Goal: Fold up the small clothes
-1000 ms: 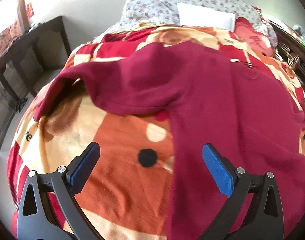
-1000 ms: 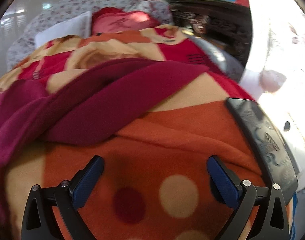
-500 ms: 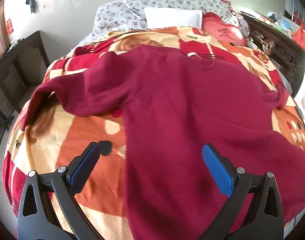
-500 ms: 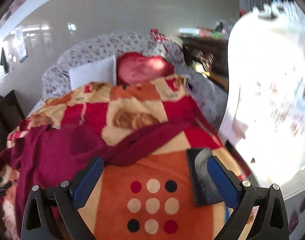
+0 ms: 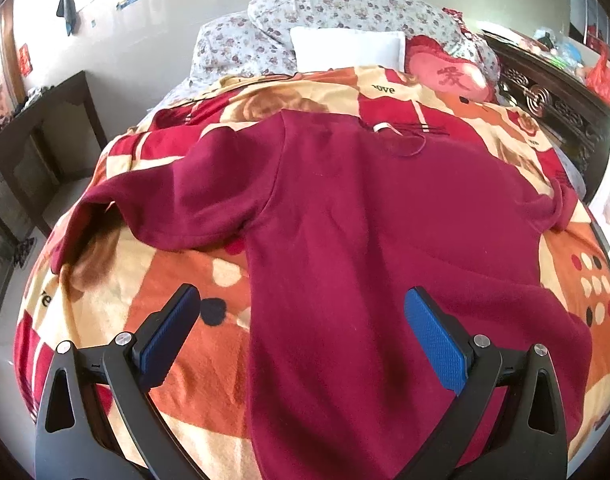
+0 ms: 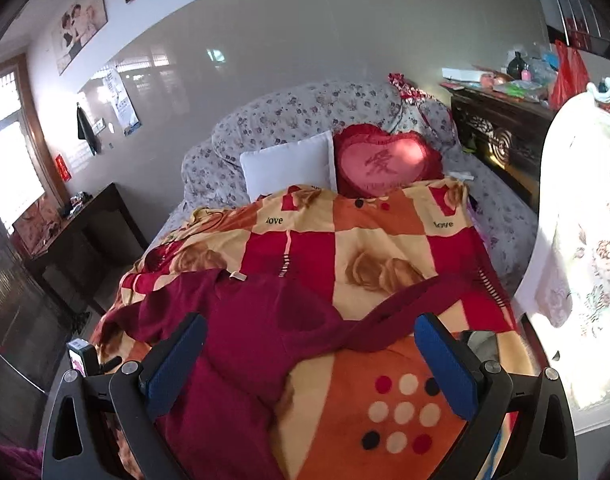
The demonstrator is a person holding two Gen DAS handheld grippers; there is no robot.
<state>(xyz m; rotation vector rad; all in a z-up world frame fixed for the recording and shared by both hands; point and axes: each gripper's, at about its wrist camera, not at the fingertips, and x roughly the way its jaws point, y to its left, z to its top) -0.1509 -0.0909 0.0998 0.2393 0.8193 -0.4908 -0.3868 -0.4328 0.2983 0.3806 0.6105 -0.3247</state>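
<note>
Left wrist view: the dark-red fleece sweatshirt (image 5: 377, 240) fills the frame's centre, spread on the patterned orange blanket (image 5: 173, 344); the left gripper (image 5: 301, 340), jaws apart, hovers over its hem.

Right wrist view: the right gripper (image 6: 311, 364), jaws apart and empty, should pinch the sleeve at lower centre cleanly.

Legible text: the word "Love" is printed in black on pale squares of the patterned blanket (image 6: 385, 240), seen twice in the right wrist view and once, partly creased, in the left wrist view. A single Chinese character is embroidered in red on the pink heart-shaped cushion (image 6: 385, 164). Wall notices are too small to read.
</note>
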